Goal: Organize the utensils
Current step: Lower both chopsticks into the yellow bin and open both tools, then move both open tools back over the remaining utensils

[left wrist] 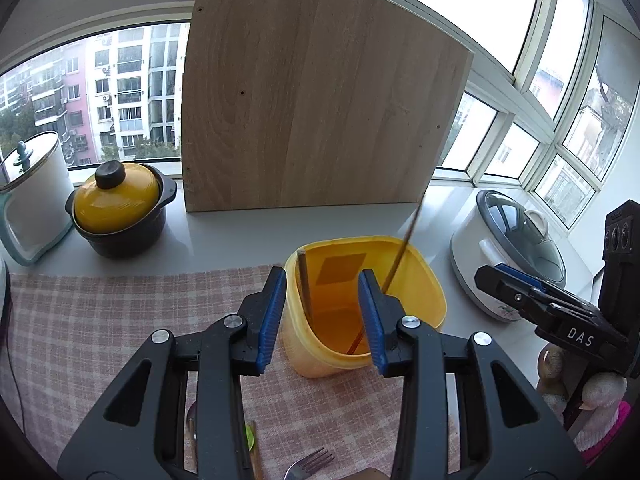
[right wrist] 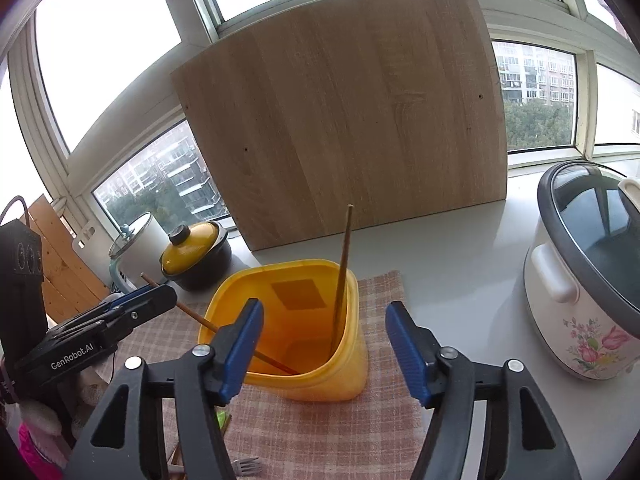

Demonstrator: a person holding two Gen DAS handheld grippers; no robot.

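Note:
A yellow plastic tub (left wrist: 416, 292) (right wrist: 348, 376) stands on a pink checked cloth (left wrist: 100, 320) (right wrist: 320, 432). Two wooden chopsticks lean inside it: one (left wrist: 404, 248) (right wrist: 343, 264) against the right side, the other (left wrist: 305, 284) (right wrist: 200, 318) against the left rim. My left gripper (left wrist: 322, 316) is open and empty just before the tub; it also shows in the right wrist view (right wrist: 140, 300). My right gripper (right wrist: 324, 344) is open and empty, its fingers either side of the tub; it shows in the left wrist view (left wrist: 504, 276). A fork (left wrist: 310, 462) (right wrist: 246, 466) lies on the cloth below.
A wooden board (left wrist: 320, 92) (right wrist: 344, 120) leans against the window behind the tub. A yellow-lidded black pot (left wrist: 120, 216) (right wrist: 196, 256) and a white lidded pot (left wrist: 32, 196) (right wrist: 140, 248) stand at the left. A white rice cooker (left wrist: 508, 252) (right wrist: 588, 280) stands at the right. More utensils (left wrist: 192, 432) lie below.

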